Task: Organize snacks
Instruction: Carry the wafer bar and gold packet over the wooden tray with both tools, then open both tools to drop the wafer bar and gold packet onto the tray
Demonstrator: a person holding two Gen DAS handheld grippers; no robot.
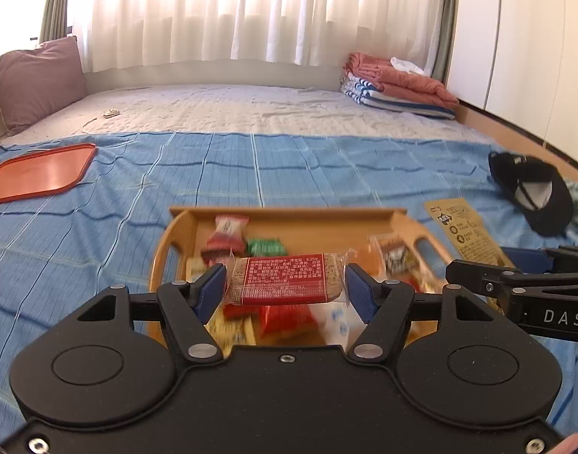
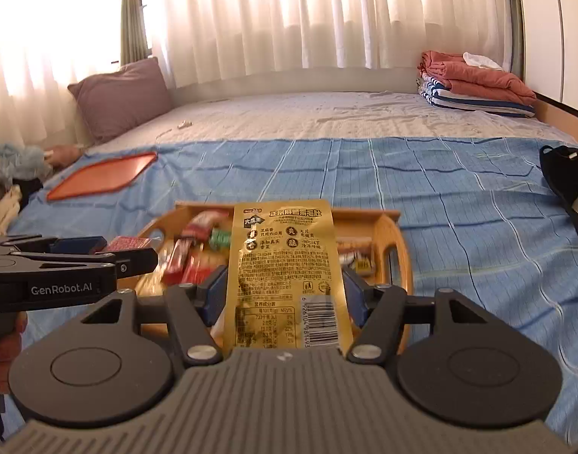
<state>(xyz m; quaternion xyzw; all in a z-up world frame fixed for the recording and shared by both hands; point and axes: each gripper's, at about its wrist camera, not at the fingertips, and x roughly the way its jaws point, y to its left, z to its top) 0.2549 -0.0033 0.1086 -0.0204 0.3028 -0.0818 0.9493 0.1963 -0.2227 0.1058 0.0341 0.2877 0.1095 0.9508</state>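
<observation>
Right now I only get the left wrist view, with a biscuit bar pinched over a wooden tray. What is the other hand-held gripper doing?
Observer: The right hand-held gripper is shut on a gold snack pouch, held upright above the wooden tray.
Operator: Anything past the orange tray on my left?
Observer: Yes, a crumpled pale blue cloth lies to its left, near the curtain.

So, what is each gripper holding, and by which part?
The left gripper clamps a red-labelled biscuit bar by its two short ends. The right gripper grips a gold snack pouch by its long side edges.
</observation>
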